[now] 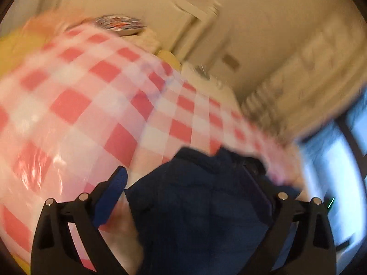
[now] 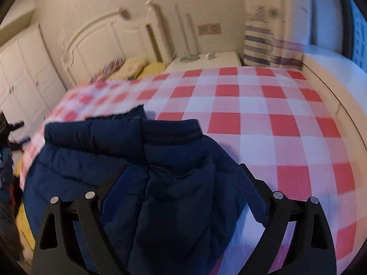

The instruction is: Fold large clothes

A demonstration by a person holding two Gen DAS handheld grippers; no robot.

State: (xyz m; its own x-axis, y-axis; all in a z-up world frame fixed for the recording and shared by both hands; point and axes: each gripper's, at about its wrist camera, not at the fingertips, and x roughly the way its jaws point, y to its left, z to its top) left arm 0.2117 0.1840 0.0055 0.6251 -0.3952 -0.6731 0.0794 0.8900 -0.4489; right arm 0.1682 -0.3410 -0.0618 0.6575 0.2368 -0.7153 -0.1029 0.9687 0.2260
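Observation:
A navy puffer jacket (image 2: 142,165) lies bunched on a red-and-white checked sheet (image 2: 263,114) over the bed; its collar points toward the far side. My right gripper (image 2: 183,178) stands with its jaws wide apart around the jacket's padded shoulder, the fabric filling the gap between the blue pads (image 2: 250,190). In the blurred left wrist view the same jacket (image 1: 201,206) fills the space between the spread fingers of my left gripper (image 1: 190,178); the left blue pad (image 1: 112,194) is clear of the cloth, the right one is mostly hidden by it. The checked sheet (image 1: 91,105) lies beyond.
A cream headboard (image 2: 110,34) and white wardrobe doors (image 2: 20,68) stand at the back left. Pillows and a yellow cloth (image 2: 137,68) lie by the headboard. A white side table (image 2: 206,59) and a striped cloth (image 2: 270,45) are behind the bed. A window (image 1: 339,160) is at right.

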